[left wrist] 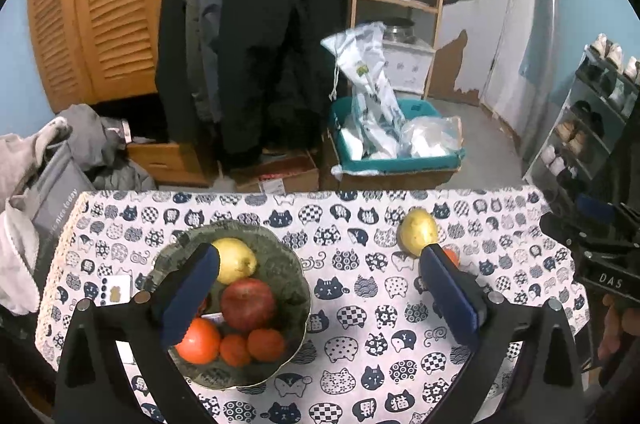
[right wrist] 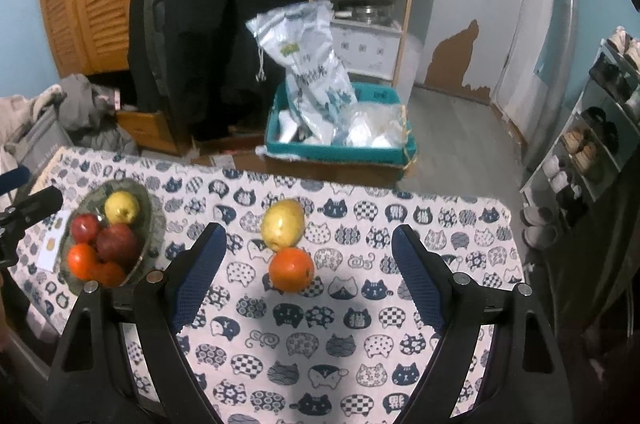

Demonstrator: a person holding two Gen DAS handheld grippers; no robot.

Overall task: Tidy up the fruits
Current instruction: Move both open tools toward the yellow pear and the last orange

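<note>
The left gripper [left wrist: 320, 272] points steeply downward with its blue-padded jaws spread wide and nothing clamped between them. The right gripper [right wrist: 308, 260] tilts down at a like angle, its jaws also apart and empty. In the left wrist view, the hand [left wrist: 612, 324] bearing the right gripper shows at the right edge.

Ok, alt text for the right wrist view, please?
Open right gripper hovers over a cat-print tablecloth, its jaws framing an orange touching a yellow pear. At left, a bowl holds more fruit.
</note>
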